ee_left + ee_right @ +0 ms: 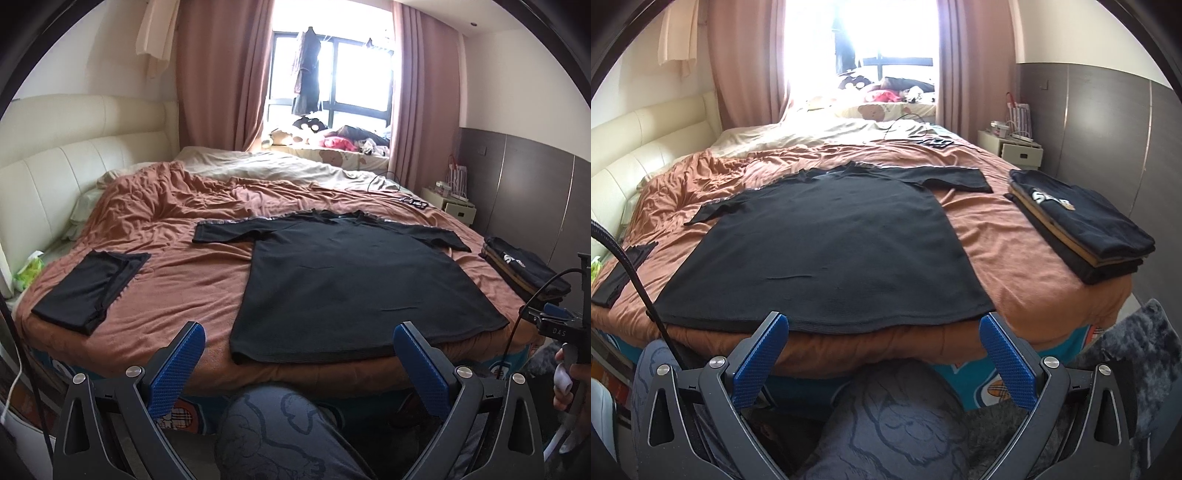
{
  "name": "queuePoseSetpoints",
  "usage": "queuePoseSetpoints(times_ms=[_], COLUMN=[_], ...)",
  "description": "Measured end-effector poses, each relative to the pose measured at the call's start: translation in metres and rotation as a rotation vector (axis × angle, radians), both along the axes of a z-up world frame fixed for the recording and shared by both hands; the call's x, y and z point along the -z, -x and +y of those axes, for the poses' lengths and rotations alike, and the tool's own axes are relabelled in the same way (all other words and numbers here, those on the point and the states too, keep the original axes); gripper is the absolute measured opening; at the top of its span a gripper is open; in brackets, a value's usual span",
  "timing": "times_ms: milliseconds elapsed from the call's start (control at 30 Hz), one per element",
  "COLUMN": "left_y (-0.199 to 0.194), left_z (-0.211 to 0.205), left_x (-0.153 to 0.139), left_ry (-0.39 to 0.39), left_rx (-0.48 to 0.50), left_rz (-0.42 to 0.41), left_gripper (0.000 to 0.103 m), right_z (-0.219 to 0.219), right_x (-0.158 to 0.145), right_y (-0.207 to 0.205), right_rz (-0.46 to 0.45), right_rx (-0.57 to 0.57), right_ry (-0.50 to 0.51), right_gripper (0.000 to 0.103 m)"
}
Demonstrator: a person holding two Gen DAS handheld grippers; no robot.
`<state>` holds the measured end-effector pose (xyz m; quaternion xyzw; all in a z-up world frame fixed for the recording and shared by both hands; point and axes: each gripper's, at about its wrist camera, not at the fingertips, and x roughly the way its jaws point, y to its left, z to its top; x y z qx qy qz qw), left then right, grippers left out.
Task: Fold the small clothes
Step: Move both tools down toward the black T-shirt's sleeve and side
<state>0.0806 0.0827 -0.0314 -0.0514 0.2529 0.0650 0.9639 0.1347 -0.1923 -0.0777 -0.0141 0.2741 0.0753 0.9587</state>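
Two grippers, both held back off the near edge of the bed [207, 280], above the person's knee [273, 428]. Left gripper [297, 350]: jaws spread wide, nothing between them. Right gripper [884, 341]: jaws likewise released and empty, aimed at the hem.

Item 1: black T-shirt [354, 280], spread flat on the rust-coloured bedcover, hem along the near edge of the bed, collar toward the far side, both short sleeves laid straight out. Judged to be set this way so the hem corners sit within easy reach for the first fold; not yet folded.

Item 2: folded dark garment [88, 288], near the bed's left edge toward the headboard side, well apart from the T-shirt.

Item 3: stack of folded clothes [1082, 225], at the near right corner of the bed, apparently the finished pile, kept out of the working area.

Item 4: cable and small dark object [936, 142], far side of the bed, beyond the collar.

Open room: bare cover on both sides of the T-shirt, wider on the left; the right sleeve ends near the stack. The hem lies almost at the near edge, so little cover is spare in front.
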Motion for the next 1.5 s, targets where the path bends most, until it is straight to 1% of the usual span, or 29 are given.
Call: queuePoseSetpoints(times_ms=[200, 300, 367, 900, 1000, 1300, 1500], left_y=[-0.028, -0.040, -0.049, -0.113, -0.126, -0.168, -0.199], left_z=[0.021, 0.030, 0.040, 0.101, 0.114, 0.148, 0.178], left_x=[0.008, 0.010, 0.011, 0.011, 0.011, 0.012, 0.019], left_ry=[0.014, 0.011, 0.023, 0.078, 0.100, 0.117, 0.148], left_rx=[-0.030, -0.042, -0.054, -0.152, -0.170, -0.210, -0.242], left_rz=[0.039, 0.053, 0.062, 0.101, 0.112, 0.135, 0.158], left_gripper=[0.103, 0.103, 0.103, 0.102, 0.098, 0.097, 0.092], right_z=[0.015, 0.023, 0.030, 0.076, 0.086, 0.123, 0.146], right_x=[0.003, 0.001, -0.001, -0.012, -0.014, -0.010, -0.002], right_y=[-0.040, -0.057, -0.072, -0.145, -0.160, -0.208, -0.242], right_rz=[0.037, 0.051, 0.060, 0.074, 0.075, 0.082, 0.095], right_rx=[-0.020, -0.034, -0.046, -0.134, -0.157, -0.249, -0.291], right_ry=[-0.003, 0.002, 0.007, 0.012, 0.017, 0.044, 0.056], right_gripper=[0.103, 0.103, 0.103, 0.103, 0.103, 0.103, 0.103])
